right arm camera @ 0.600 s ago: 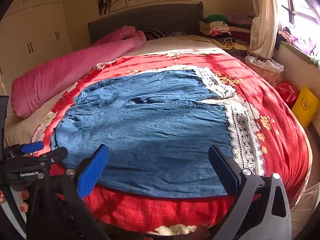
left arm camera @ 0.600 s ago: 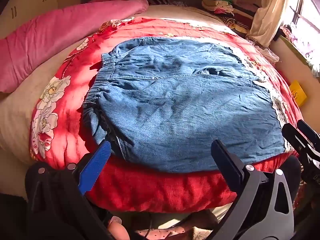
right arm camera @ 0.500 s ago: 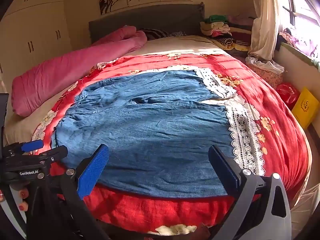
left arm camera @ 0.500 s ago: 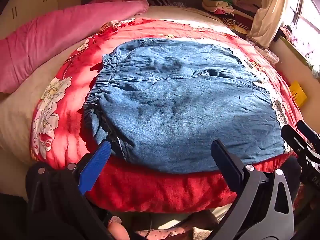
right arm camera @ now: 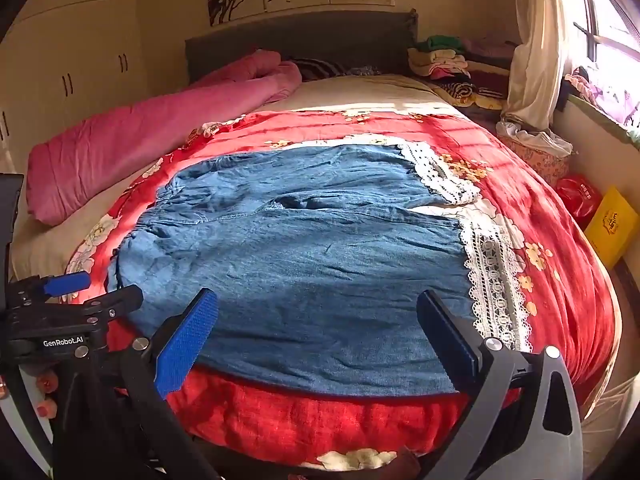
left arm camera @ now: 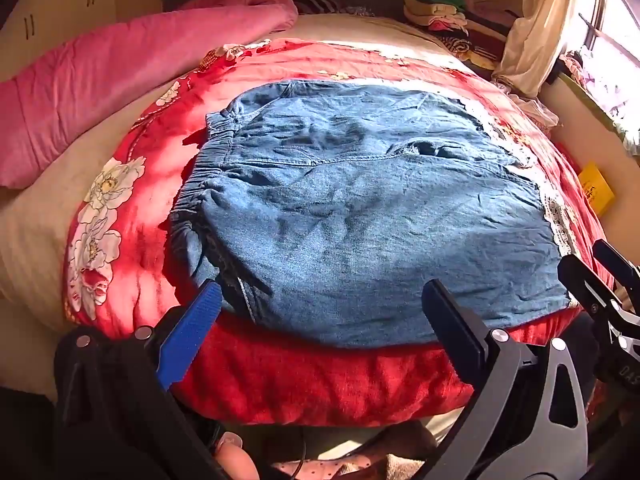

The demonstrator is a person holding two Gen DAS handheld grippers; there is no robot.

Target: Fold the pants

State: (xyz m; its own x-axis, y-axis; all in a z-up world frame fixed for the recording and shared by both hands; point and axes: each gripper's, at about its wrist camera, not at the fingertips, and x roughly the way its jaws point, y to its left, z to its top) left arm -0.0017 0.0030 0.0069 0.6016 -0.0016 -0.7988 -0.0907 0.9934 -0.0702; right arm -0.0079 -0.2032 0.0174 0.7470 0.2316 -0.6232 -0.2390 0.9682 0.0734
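On the red floral blanket (right arm camera: 540, 208): denim pants (right arm camera: 320, 264) lying spread flat, unfolded.

Elastic waistband (left arm camera: 200, 184) facing the pink quilt (left arm camera: 120, 76) side, white lace hems (right arm camera: 494, 280) facing the window side, near leg edge running along the blanket's front fold. Left gripper (left arm camera: 320, 322) hovering over the waistband-side near corner, jaws standing fully apart, gripping nothing. Right gripper (right arm camera: 316, 330) hovering over the near edge just short of the lace, jaws likewise spread wide, holding nothing. Stacked clothes (right arm camera: 440, 60) sitting by the headboard (right arm camera: 300, 40).
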